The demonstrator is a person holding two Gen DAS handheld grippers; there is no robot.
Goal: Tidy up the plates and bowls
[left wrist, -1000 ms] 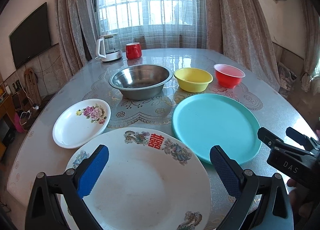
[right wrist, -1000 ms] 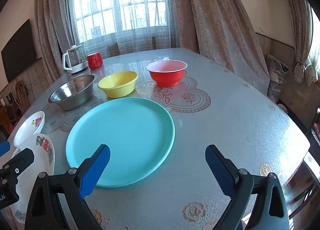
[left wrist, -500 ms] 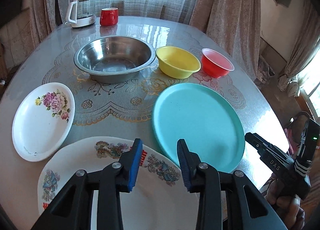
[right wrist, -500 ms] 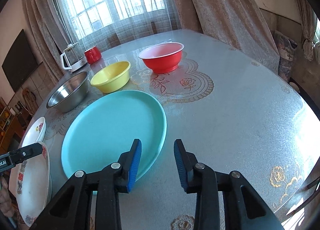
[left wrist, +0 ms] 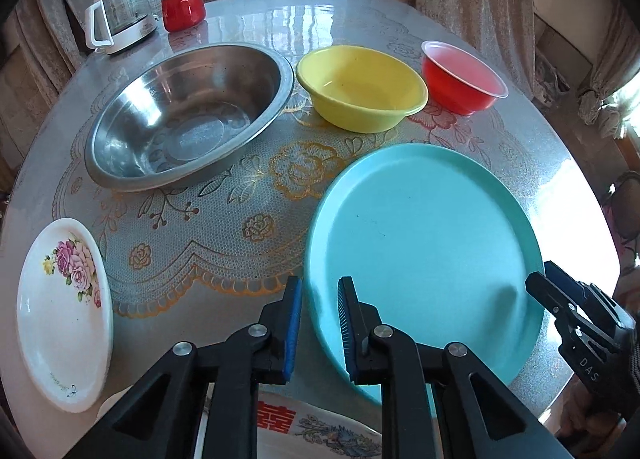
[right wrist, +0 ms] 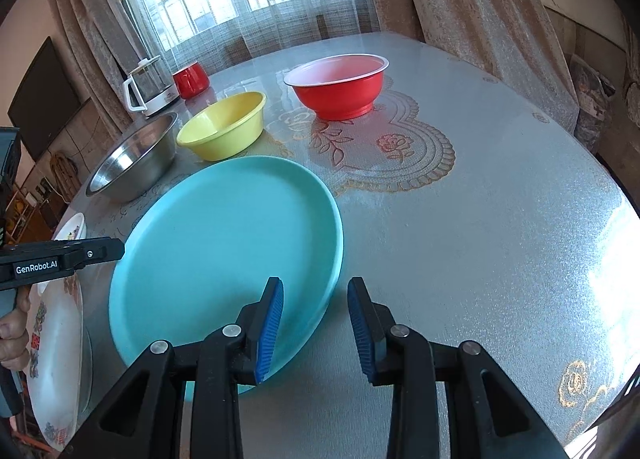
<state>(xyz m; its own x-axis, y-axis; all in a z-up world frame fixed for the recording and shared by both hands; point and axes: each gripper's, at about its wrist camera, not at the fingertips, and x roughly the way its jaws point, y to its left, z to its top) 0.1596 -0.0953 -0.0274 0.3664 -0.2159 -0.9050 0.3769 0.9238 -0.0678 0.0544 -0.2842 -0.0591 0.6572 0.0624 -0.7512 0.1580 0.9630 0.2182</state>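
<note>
Left wrist view shows my left gripper (left wrist: 318, 323) closing over the teal plate's (left wrist: 432, 243) near-left rim, right gripper (right wrist: 316, 329) narrowed astride its near-right rim after both stood wide, so I'm about to lift it.
</note>
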